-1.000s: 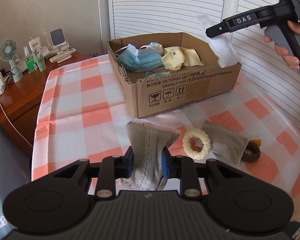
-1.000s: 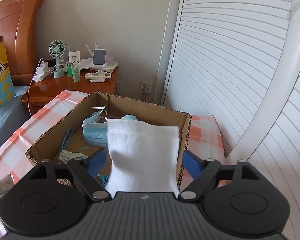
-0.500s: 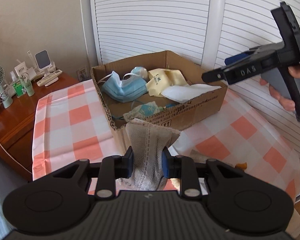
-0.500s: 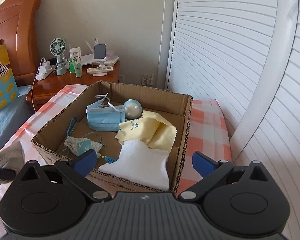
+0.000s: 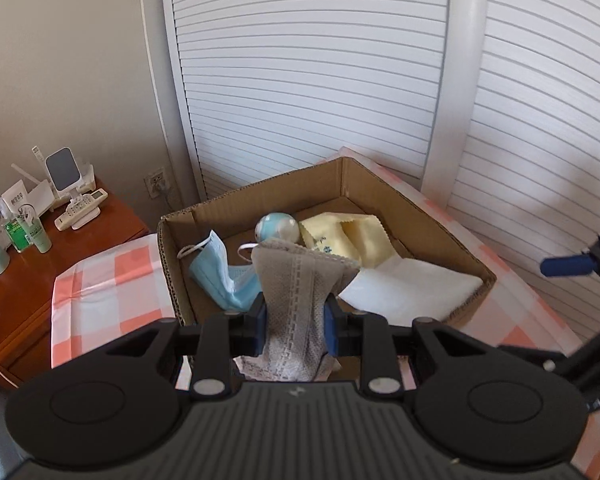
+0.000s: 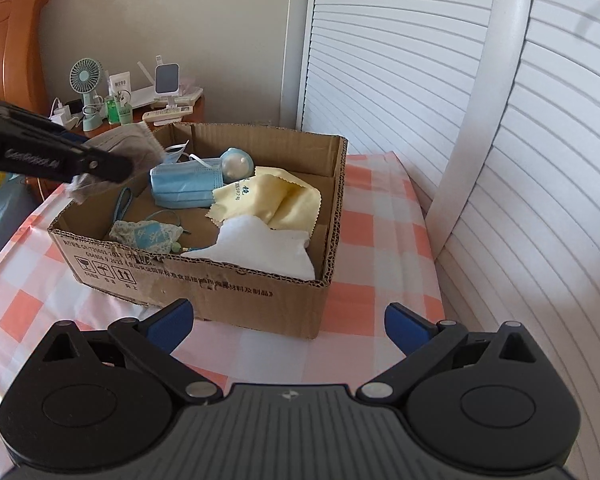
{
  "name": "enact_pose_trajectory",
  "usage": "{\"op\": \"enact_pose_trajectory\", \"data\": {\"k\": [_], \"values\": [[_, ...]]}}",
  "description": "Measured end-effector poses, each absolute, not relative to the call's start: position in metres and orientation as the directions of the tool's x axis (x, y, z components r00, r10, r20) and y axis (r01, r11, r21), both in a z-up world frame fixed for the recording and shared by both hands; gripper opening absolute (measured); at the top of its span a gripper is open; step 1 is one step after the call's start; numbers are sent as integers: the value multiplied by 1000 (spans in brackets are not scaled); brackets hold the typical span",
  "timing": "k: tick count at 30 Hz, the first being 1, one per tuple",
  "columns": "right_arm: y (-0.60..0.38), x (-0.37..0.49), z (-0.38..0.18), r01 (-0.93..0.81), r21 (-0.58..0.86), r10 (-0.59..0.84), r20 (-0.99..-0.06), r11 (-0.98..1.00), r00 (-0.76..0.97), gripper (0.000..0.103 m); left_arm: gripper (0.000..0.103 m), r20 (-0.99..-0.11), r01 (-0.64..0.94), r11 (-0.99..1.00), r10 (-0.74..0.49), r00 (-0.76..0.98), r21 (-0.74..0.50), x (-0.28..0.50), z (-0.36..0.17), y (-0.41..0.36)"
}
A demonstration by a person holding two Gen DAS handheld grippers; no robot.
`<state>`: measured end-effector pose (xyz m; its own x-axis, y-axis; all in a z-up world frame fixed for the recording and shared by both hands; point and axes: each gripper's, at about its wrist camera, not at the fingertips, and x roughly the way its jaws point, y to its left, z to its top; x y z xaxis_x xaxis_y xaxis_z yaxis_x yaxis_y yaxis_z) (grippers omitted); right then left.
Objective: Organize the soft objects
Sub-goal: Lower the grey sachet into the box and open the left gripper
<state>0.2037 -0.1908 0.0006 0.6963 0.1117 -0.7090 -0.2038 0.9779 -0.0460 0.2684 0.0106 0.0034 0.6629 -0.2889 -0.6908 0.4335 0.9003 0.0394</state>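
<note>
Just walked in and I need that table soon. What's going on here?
A person with a gripper in each hand is sorting soft things into a cardboard box. The left gripper is shut on a grey cloth pouch and holds it by the box's edge. The right gripper is open and empty, short of the box. A white cloth, a yellow cloth and a blue face mask lie inside.
</note>
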Motion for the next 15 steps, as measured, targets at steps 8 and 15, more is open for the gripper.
{"op": "enact_pose_trajectory", "data": {"k": [8,15], "values": [[-192,195,4,-192,-21,122,-702,981,702,103,102,-697,333,942,-214,685,38,297,-9,0],[-187,184,3,-208,-35,123,-703,978,700,103,102,-673,313,946,-183,717,77,270,-2,11]]}}
